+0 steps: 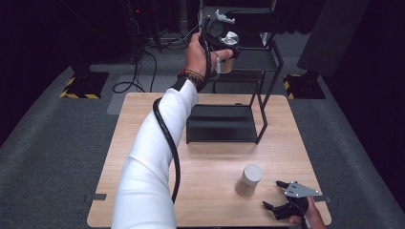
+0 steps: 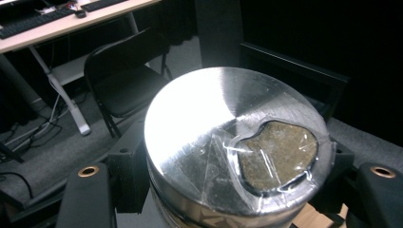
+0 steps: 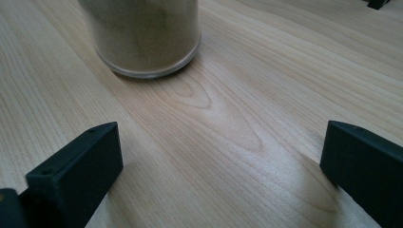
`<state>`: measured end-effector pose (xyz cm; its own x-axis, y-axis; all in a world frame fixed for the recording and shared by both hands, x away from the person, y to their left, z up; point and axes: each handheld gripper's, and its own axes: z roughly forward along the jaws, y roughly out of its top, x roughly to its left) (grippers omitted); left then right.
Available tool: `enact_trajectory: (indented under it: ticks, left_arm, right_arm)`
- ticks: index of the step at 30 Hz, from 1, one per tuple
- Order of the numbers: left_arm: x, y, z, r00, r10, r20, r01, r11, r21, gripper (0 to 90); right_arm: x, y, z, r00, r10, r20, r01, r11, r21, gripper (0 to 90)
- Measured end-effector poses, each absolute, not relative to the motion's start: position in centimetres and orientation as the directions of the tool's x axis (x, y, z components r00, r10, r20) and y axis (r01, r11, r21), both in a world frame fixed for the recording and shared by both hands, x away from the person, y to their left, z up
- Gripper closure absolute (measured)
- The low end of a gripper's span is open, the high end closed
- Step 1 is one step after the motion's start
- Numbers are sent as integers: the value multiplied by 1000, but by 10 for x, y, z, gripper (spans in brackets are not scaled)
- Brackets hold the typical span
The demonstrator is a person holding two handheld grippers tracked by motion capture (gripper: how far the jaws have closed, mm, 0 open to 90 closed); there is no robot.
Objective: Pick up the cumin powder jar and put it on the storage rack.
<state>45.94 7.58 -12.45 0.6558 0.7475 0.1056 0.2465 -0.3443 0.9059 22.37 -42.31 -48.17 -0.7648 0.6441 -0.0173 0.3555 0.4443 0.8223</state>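
Wooden table [image 1: 143, 119] bears second jar [image 1: 249, 180] beside right gripper [image 1: 277, 194].

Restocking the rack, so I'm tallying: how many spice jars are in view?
2. One jar with a metal lid is clamped in the left tool up by the black rack; the other jar stands on the table near the right tool.

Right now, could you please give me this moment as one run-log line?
left gripper: shut on jar, raised at shelf rack | right gripper: open, on table | second jar: upright, untouched
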Motion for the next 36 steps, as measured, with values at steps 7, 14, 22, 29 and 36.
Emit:
enact_trajectory:
  ticks: [7,14,22,29,36]
  left_arm:
    - [476,73,-125,651,750,122,237,-352,905,316]
    - [490,74,-128,645,755,121,228,-341,912,316]
    - [503,76,-137,645,757,107,241,-335,911,315]
    - [510,78,-143,652,753,94,238,-320,917,315]
    - [511,81,-147,654,752,82,230,-302,925,303]
  right_arm:
    - [223,-423,-482,-761,648,-17,358,442,822,0]
    - [223,-422,-482,-758,652,-18,360,441,822,0]
    - [221,-421,-482,-750,661,-18,365,436,823,0]
    - [221,-421,-482,-750,661,-19,364,436,823,0]
    - [221,-421,-482,-750,661,-19,364,436,823,0]
